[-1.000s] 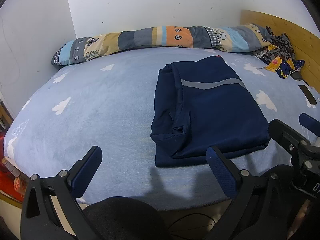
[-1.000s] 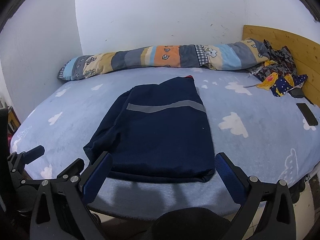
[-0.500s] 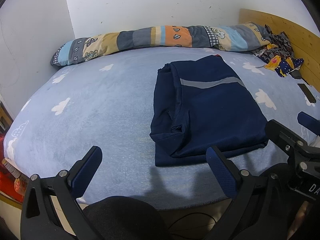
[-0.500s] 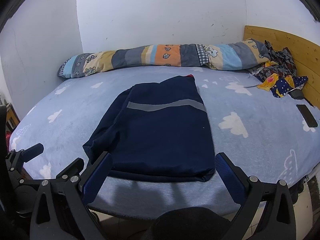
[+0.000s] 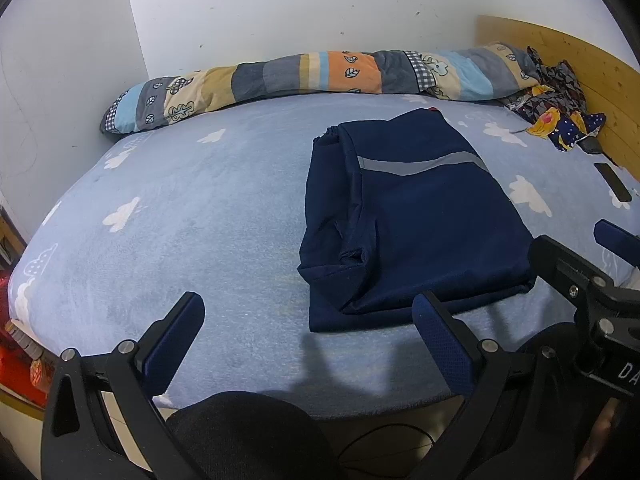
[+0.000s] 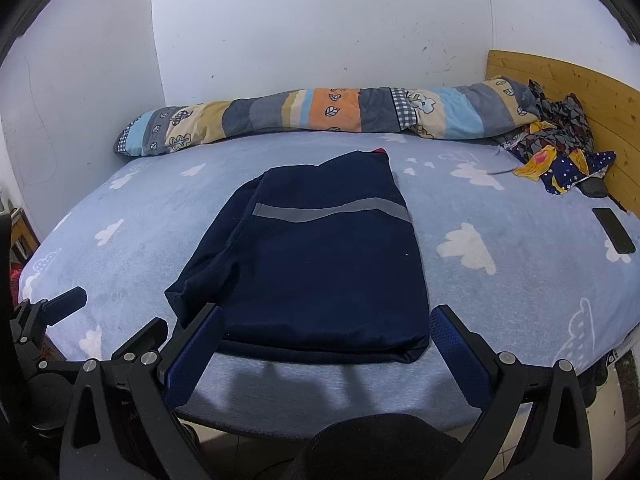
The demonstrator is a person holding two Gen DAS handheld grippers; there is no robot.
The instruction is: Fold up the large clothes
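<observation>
A dark navy garment (image 5: 416, 216) (image 6: 320, 264) with a grey reflective stripe lies folded into a rectangle on the light blue cloud-print bed (image 5: 180, 216) (image 6: 520, 272). Its left side shows bunched layers and a sleeve opening. My left gripper (image 5: 308, 344) hangs open at the bed's near edge, left of the garment's front corner, holding nothing. My right gripper (image 6: 326, 352) is open too, just short of the garment's near edge, its fingers spread about as wide as the fold. The right gripper also shows at the right side of the left wrist view.
A long patchwork bolster (image 5: 320, 76) (image 6: 320, 116) lies along the back wall. Crumpled patterned cloth (image 5: 560, 120) (image 6: 560, 160) sits at the far right by the wooden headboard (image 6: 580, 92). A black phone (image 5: 612, 182) (image 6: 614, 230) lies near the bed's right edge.
Both grippers have drifted back and up very slightly; the garment has not moved and both grippers stay open.
</observation>
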